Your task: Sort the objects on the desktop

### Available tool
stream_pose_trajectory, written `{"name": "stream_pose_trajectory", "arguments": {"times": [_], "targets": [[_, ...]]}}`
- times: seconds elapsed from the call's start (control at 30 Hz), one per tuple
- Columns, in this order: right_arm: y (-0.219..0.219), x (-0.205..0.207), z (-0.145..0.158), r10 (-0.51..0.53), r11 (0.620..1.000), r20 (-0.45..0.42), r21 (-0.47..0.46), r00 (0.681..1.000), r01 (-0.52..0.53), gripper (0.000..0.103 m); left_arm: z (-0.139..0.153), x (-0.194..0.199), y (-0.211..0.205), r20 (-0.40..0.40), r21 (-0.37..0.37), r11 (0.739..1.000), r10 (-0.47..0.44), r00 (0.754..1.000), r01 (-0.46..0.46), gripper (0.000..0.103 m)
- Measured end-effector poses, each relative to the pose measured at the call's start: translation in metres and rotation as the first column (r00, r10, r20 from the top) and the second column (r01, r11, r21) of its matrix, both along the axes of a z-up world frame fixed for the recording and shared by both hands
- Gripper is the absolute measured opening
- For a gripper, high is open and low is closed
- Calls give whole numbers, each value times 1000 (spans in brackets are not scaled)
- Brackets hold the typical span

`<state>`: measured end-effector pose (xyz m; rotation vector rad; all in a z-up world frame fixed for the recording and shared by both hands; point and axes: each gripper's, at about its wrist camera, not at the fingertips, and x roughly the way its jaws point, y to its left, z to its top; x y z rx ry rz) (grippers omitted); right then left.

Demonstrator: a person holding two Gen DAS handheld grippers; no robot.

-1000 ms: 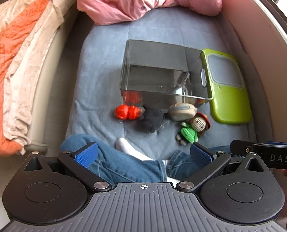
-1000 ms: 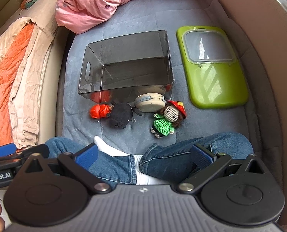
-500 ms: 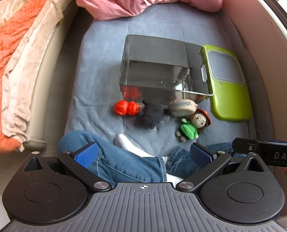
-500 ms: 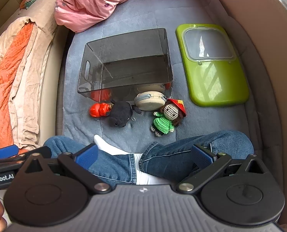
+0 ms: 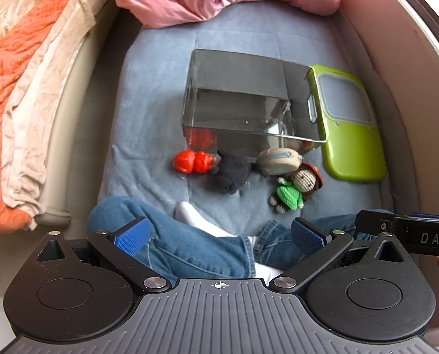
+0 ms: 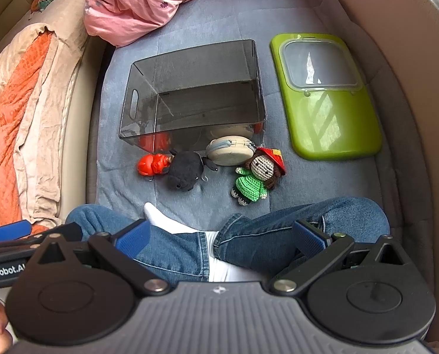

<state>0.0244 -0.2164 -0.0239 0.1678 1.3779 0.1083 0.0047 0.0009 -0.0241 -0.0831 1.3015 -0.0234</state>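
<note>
A: Item, bin: position?
B: On the bed; lid just right of it.
A: Before the bin?
B: A row, left to right: figurine, plush, pouch, doll.

Pink quilt at far end; orange blanket left; jeans-clad legs crossed near
</note>
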Motion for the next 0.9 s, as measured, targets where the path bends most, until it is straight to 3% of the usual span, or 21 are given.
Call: {"name": "stream_pose_trajectory", "arguments": {"times": [0.9], "targets": [[2, -2, -3, 3, 1000, -14, -1, 1000, -3, 103, -2, 4, 5, -3, -4, 1000, 0, 1000, 0, 103]]}}
